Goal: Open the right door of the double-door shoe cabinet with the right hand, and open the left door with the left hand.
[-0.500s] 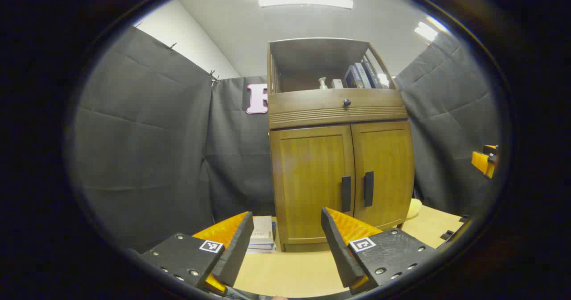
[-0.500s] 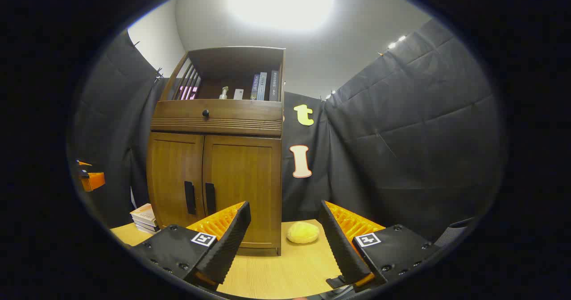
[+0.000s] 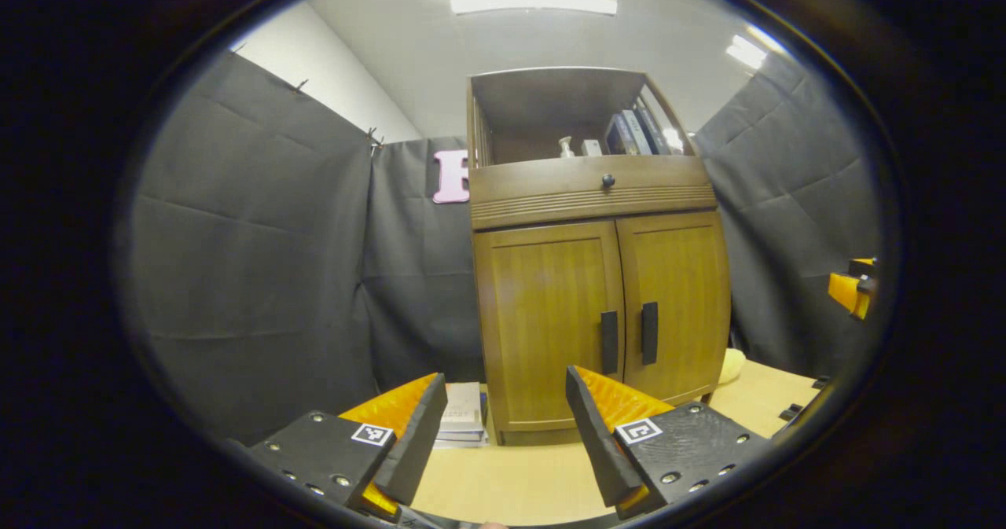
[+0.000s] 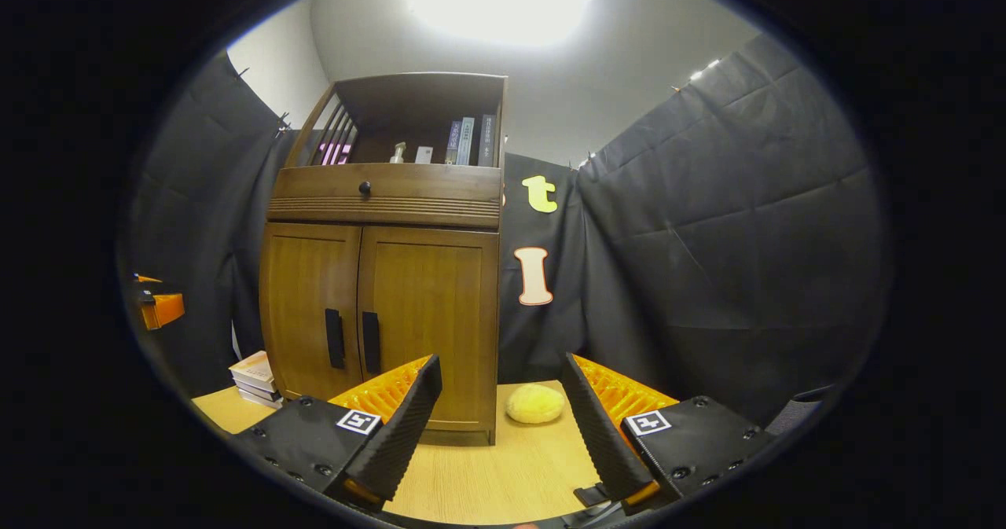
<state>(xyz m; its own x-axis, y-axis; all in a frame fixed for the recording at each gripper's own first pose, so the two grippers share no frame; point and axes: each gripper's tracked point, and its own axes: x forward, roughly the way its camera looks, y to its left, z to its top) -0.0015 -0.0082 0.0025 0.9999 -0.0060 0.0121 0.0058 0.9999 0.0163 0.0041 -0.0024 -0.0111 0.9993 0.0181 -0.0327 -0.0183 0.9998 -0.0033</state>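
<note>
You are at the approach step; both doors are shut. The shoe cabinet (image 3: 597, 277) stands on the table (image 3: 503, 482), well ahead. Your left gripper (image 3: 503, 435) is spread and empty, below the left door (image 3: 546, 325). Your right gripper (image 4: 503, 427) is likewise spread, off to the right of the right door (image 4: 428, 325). Next, bring it left onto the right handle (image 4: 371, 342).
</note>
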